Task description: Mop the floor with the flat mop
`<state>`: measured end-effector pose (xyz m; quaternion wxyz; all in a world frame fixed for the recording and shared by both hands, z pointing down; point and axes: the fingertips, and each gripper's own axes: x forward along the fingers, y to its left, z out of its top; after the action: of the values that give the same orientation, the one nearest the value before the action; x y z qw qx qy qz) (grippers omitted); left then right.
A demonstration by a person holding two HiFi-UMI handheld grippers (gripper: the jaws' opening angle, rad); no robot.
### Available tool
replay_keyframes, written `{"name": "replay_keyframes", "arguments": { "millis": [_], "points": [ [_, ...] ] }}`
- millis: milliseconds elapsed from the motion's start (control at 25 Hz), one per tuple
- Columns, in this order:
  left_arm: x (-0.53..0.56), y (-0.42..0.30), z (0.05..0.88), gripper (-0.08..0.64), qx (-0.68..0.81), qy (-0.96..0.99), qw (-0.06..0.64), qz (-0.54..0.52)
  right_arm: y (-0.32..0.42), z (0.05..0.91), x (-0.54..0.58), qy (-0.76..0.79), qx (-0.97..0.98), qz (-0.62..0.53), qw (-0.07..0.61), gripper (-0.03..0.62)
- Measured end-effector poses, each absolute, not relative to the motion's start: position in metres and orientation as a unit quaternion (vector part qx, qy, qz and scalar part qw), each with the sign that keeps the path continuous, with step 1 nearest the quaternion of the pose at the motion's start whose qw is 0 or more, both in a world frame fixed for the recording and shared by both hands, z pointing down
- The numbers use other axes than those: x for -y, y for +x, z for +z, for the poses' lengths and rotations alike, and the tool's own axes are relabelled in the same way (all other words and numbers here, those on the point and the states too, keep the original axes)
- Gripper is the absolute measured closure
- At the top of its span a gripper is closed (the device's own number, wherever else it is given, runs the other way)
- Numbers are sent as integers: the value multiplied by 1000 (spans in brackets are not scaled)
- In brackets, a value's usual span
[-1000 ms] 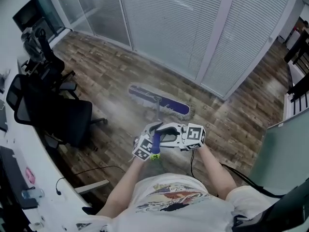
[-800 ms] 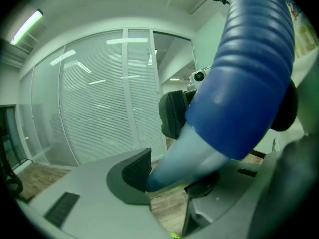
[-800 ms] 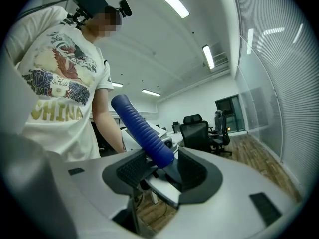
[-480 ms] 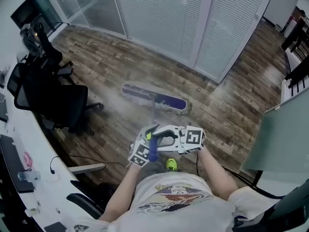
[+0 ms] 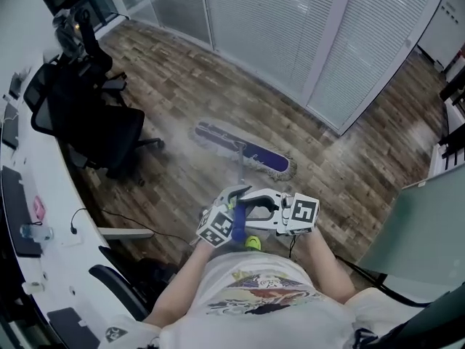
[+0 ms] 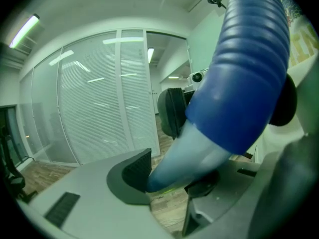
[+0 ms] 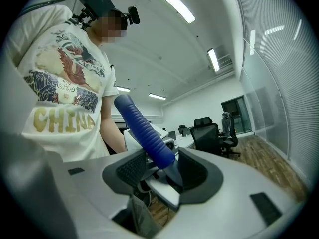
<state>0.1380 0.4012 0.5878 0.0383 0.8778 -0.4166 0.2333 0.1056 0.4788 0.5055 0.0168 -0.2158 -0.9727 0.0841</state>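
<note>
flat mop (image 5: 243, 151), held in both grippers in front of your body. its mop head (image 5: 218, 138) is a long, narrow pad with a purple-blue top and a pale fringe. it lies flat on the wood-plank floor (image 5: 167, 86), well ahead of you, between the black office chair (image 5: 109, 133) and the wall of white blinds (image 5: 276, 27). a thin pale shaft (image 5: 240, 167) rises from the middle of the pad towards your hands and ends in a ribbed blue grip (image 7: 142, 131). left gripper (image 6: 169, 180): jaws clamped on the pale shaft just below the grip. right gripper (image 7: 159, 171): jaws wide but closed round the lower end of the ribbed grip. in the head view the two grippers sit just beside each other.
</note>
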Motion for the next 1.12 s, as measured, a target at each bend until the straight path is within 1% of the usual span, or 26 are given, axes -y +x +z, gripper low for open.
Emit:
{"name": "replay_keyframes", "arguments": {
  "millis": [440, 640, 920, 1120],
  "points": [
    [-337, 110, 559, 445, 421, 874, 42, 238, 82, 472, -413, -186, 978, 90, -20, 403],
    [-323, 117, 545, 445, 413, 882, 46, 222, 82, 465, -395, -176, 980, 87, -28, 403],
    [-319, 115, 549, 445, 418, 876, 38, 238, 86, 464, -393, -174, 980, 89, -29, 403],
    [-327, 130, 552, 445, 409, 880, 47, 234, 96, 471, -400, -178, 979, 95, -25, 403]
  ]
}}
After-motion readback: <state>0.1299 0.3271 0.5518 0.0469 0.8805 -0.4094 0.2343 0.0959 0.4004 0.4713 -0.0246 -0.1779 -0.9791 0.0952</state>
